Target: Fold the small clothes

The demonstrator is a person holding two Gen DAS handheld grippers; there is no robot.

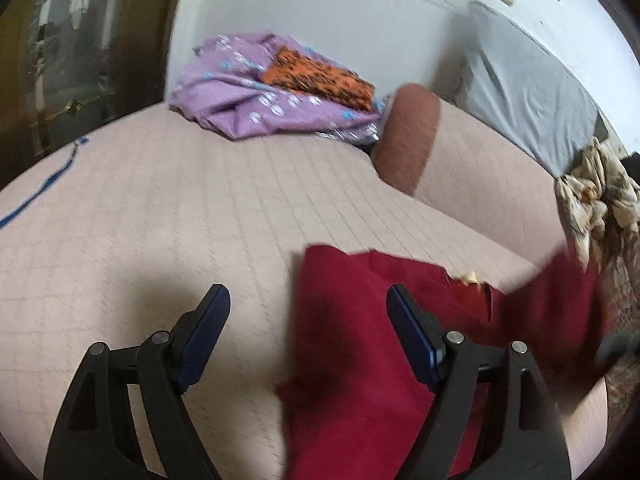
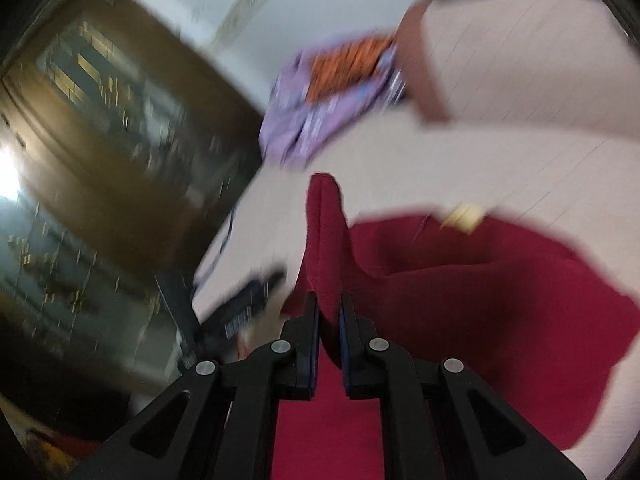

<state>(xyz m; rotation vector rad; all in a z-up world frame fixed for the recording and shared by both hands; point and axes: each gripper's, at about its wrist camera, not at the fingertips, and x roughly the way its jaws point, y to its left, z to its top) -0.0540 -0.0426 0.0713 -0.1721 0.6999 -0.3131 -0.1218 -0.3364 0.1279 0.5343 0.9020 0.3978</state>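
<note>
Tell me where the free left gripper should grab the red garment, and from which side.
Take the near left corner of the red garment, coming in low from its left edge. That edge lies flat and bare on the bed, right between the open left gripper fingers. The right gripper is already shut on a raised fold, so a second hold opposite should spread the cloth.

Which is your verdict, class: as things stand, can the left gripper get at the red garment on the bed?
Probably yes. The left gripper is open, the red garment lies just ahead beside its right finger, and nothing sits between them. The right gripper already pinches a fold.
</note>
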